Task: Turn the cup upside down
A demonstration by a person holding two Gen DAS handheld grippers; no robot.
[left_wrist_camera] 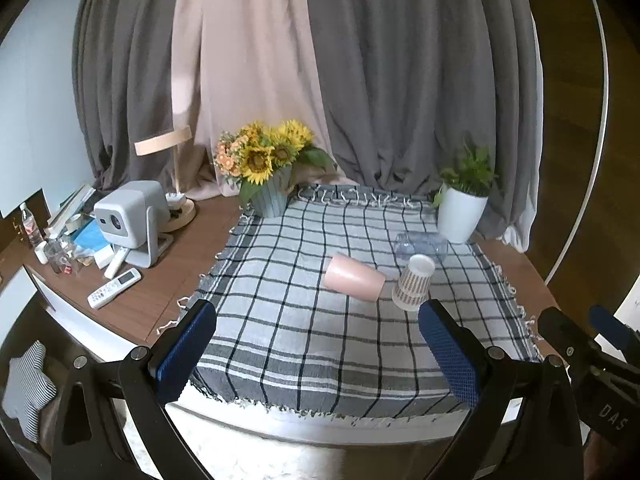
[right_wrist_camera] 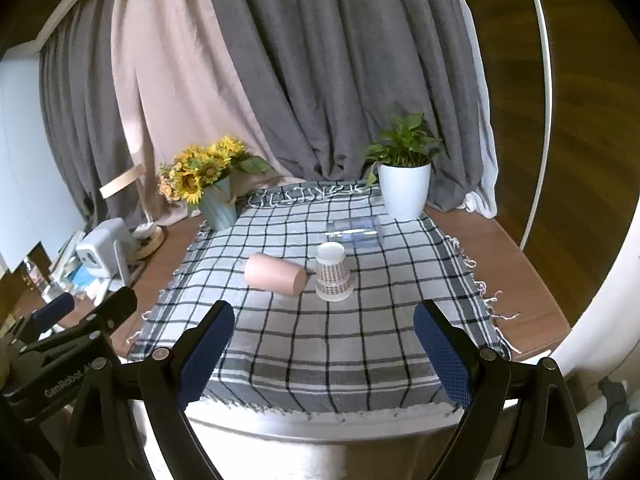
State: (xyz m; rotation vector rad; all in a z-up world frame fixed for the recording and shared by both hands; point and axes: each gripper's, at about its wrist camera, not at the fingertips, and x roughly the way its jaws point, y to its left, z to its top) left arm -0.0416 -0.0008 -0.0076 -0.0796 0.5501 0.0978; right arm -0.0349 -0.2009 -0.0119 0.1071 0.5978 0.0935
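I hold both grippers, left (left_wrist_camera: pixel 318 354) and right (right_wrist_camera: pixel 324 350), with jaws spread wide and empty, short of the checked cloth (right_wrist_camera: pixel 304 352). The pink cup (right_wrist_camera: pixel 275 273) lies sideways mid-cloth, just beside the patterned paper cup (right_wrist_camera: pixel 333 276), already inverted; I judge a careless reach could topple it.

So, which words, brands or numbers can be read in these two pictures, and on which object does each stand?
"DAS": on the body of the right tool, seen in the left wrist view.
"GenRobot.A": on the body of the left tool, seen in the right wrist view; the end is cut off.
Remote control buttons: too small to read.
Bottle label: too blurred to read.
Patterned paper cup: only pattern, no text.
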